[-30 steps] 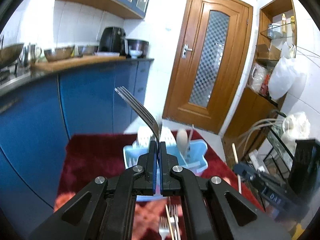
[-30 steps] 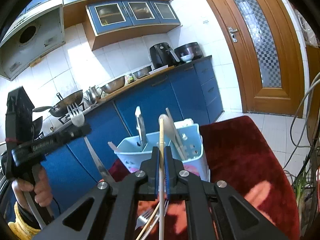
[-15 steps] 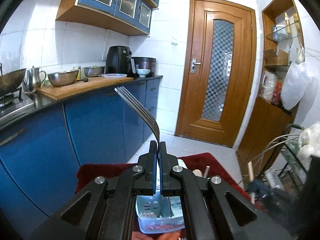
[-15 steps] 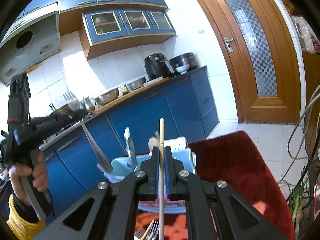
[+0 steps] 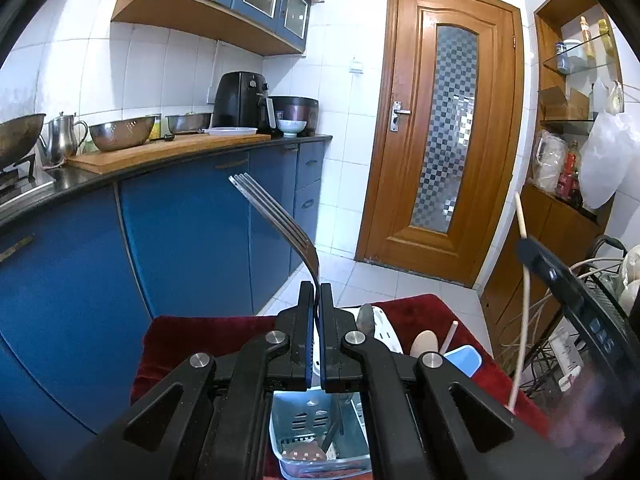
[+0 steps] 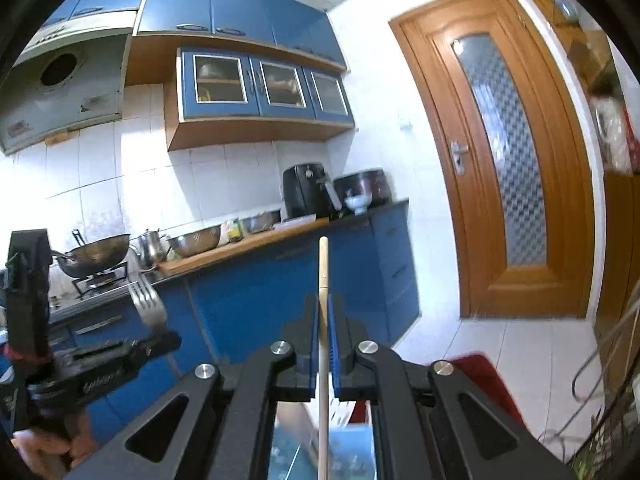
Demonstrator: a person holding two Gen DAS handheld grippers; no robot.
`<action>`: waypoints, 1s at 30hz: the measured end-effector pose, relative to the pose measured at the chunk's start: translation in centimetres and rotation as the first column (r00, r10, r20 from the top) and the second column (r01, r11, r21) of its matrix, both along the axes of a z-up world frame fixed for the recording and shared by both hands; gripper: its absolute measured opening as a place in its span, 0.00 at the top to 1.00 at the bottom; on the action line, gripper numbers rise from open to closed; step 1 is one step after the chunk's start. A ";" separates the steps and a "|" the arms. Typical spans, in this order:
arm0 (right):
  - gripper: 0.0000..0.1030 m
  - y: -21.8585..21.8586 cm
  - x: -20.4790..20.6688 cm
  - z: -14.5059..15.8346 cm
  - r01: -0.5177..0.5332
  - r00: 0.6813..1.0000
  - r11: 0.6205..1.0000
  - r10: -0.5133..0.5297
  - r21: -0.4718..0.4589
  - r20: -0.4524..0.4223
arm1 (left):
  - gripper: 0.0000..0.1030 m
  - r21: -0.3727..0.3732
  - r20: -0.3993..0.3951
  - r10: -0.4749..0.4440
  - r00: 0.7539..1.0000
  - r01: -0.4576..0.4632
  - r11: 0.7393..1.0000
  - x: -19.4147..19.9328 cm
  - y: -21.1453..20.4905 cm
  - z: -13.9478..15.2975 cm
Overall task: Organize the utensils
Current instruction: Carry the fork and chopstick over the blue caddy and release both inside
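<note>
A: Left gripper [image 5: 316,300] clamping a shiny steel fork [image 5: 276,216], flat handle pinched, tines curving up-left.

B: Right gripper [image 6: 324,312] squeezing a thin round wooden chopstick [image 6: 323,264]. Both now riding higher than before; slotted blue plastic caddy [image 5: 320,440] sitting lower, under the jaws, on red plush cloth [image 5: 192,344].

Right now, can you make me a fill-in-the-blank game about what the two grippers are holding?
1. The left hand-held gripper is shut on a metal ____.
2. The right hand-held gripper is shut on a thin wooden ____.
3. The light blue utensil basket sits on a dark ____ cloth.
4. The cabinets under the counter are ____.

Missing words: fork; chopstick; red; blue
</note>
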State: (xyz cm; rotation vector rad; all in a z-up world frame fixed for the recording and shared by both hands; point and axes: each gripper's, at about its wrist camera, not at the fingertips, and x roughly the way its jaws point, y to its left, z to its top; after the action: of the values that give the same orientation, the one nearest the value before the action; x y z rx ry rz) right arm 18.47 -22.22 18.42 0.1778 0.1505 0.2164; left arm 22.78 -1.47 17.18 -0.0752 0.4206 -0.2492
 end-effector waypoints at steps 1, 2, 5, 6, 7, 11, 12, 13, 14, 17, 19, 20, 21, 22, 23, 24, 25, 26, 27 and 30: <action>0.94 0.2 0.4 -0.1 0.010 1.000 1.000 -0.010 -0.012 0.010 | 1.00 -0.001 -0.002 -0.002 1.000 0.002 1.000 0.2 0.0 -0.3; 0.94 0.5 1.0 -0.5 0.024 0.999 0.999 -0.023 -0.027 0.026 | 1.00 -0.002 -0.004 -0.006 1.000 0.005 1.000 0.4 -0.1 -0.7; 0.94 0.8 2.1 -1.5 0.046 0.998 0.998 -0.044 -0.050 0.042 | 1.00 0.002 -0.011 -0.013 1.000 0.013 1.000 0.8 -0.3 -1.6; 0.94 0.9 2.4 -1.9 0.053 0.998 0.997 -0.050 -0.057 0.047 | 1.00 0.004 -0.013 -0.017 1.000 0.017 1.000 0.9 -0.3 -1.9; 0.94 1.0 2.5 -2.3 0.059 0.997 0.996 -0.055 -0.065 0.049 | 1.00 0.006 -0.015 -0.021 1.000 0.021 1.000 1.1 -0.4 -2.2; 0.94 1.3 2.8 -3.9 0.062 0.998 0.995 -0.058 -0.081 0.039 | 1.00 0.006 -0.023 -0.030 0.999 0.031 1.000 1.2 -0.5 -3.3; 0.94 1.3 2.7 -4.3 0.056 0.998 0.995 -0.053 -0.080 0.032 | 1.00 0.003 -0.027 -0.032 0.999 0.032 0.999 1.3 -0.5 -3.5; 0.94 1.3 2.7 -4.5 0.049 0.999 0.996 -0.047 -0.077 0.027 | 1.00 0.000 -0.032 -0.035 0.999 0.035 0.999 1.3 -0.5 -3.8; 0.94 1.2 2.6 -4.7 0.044 0.999 0.996 -0.043 -0.076 0.022 | 1.00 -0.002 -0.036 -0.037 0.999 0.037 0.999 1.3 -0.5 -3.9; 0.94 1.4 2.2 -5.3 0.036 0.999 0.996 -0.035 -0.084 0.010 | 1.00 -0.003 -0.053 -0.045 0.998 0.045 0.999 1.5 -0.5 -4.5; 0.94 1.5 2.0 -5.6 0.030 1.000 0.995 -0.030 -0.090 0.002 | 1.00 -0.003 -0.062 -0.049 0.997 0.049 0.999 1.5 -0.6 -4.8; 0.94 1.6 1.9 -5.7 0.026 1.000 0.995 -0.026 -0.091 -0.007 | 1.00 -0.004 -0.067 -0.052 0.996 0.052 0.999 1.5 -0.7 -5.0; 0.94 1.6 1.9 -5.9 0.021 1.000 0.996 -0.023 -0.090 -0.017 | 1.00 -0.005 -0.073 -0.055 0.996 0.055 0.998 1.5 -0.7 -5.1; 0.94 1.6 1.8 -6.0 0.020 0.999 0.996 -0.022 -0.089 -0.024 | 1.00 -0.005 -0.078 -0.059 0.995 0.059 0.998 1.5 -0.7 -5.3; 0.94 1.6 1.8 -6.1 0.015 0.999 0.996 -0.018 -0.086 -0.034 | 1.00 -0.005 -0.085 -0.062 0.994 0.062 0.998 1.6 -0.8 -5.5; 0.94 1.5 1.8 -6.2 0.011 0.999 0.996 -0.014 -0.084 -0.044 | 1.00 -0.006 -0.091 -0.062 0.994 0.061 0.998 1.6 -0.8 -5.6; 0.94 1.5 1.7 -6.4 0.006 0.999 0.997 -0.010 -0.081 -0.051 | 1.00 -0.005 -0.096 -0.060 0.994 0.060 0.998 1.5 -0.7 -5.8; 0.94 1.4 1.7 -6.4 0.001 0.998 0.997 -0.005 -0.077 -0.058 | 1.00 -0.003 -0.102 -0.059 0.993 0.059 0.998 1.5 -0.7 -5.9; 0.94 1.3 1.6 -6.5 -0.006 0.998 0.997 0.001 -0.072 -0.066 | 1.00 -0.003 -0.109 -0.060 0.992 0.060 0.998 1.6 -0.7 -6.0; 0.90 1.3 1.3 -6.6 -0.017 0.997 0.998 0.011 -0.068 -0.079 | 0.96 -0.007 -0.124 -0.062 0.990 0.061 0.998 1.3 -0.5 -6.3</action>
State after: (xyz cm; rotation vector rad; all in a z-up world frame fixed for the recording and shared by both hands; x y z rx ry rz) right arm 19.72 -20.96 11.84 0.1173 0.2372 0.2181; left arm 24.05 -2.01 10.89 -0.0815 0.5465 -0.3070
